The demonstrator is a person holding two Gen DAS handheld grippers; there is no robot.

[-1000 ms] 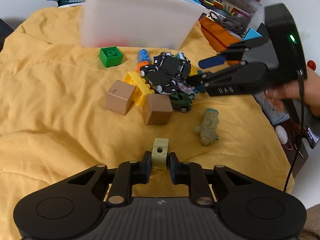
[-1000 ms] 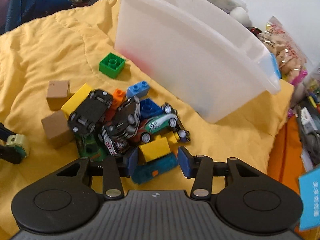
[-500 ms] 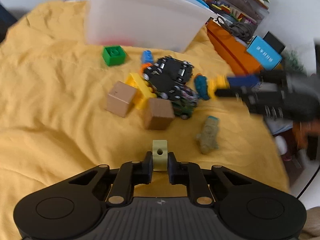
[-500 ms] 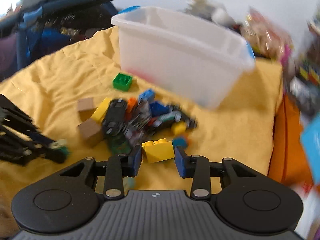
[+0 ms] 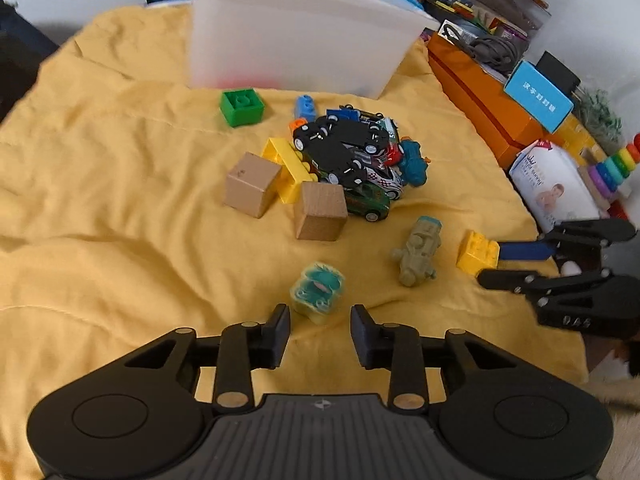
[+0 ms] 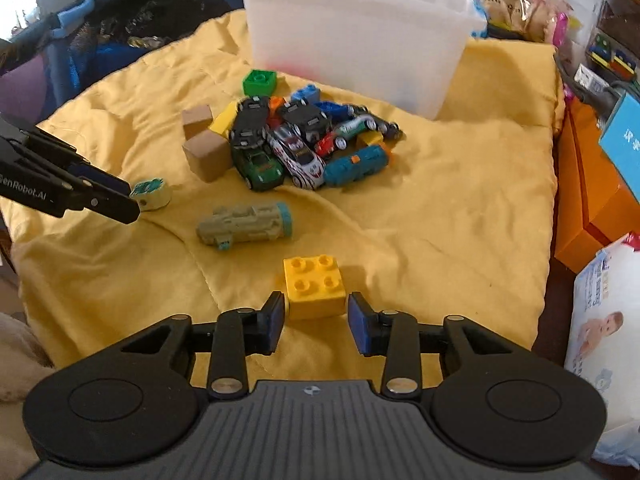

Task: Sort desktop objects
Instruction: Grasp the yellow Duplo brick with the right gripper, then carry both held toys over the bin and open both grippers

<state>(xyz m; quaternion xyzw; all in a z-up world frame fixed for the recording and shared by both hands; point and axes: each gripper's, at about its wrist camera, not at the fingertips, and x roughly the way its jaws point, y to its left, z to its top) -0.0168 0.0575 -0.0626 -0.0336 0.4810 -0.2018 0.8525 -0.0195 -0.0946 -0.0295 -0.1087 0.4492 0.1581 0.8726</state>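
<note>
Lying just ahead of the released right claw (image 6: 316,320), between its spread fingers, the yellow Duplo brick (image 6: 315,284) rests near the yellow blanket's (image 6: 460,208) near edge; the left claw (image 5: 320,332), equally released, probably just misses the small teal stamp (image 5: 318,292).

Both grippers are matte black plastic with ribbed housings, round side discs and silver pivot screws. Left gripper (image 5: 320,326) carries black finger pads; right gripper (image 6: 316,318) carries blue pads. White lettering marks both bodies.
</note>
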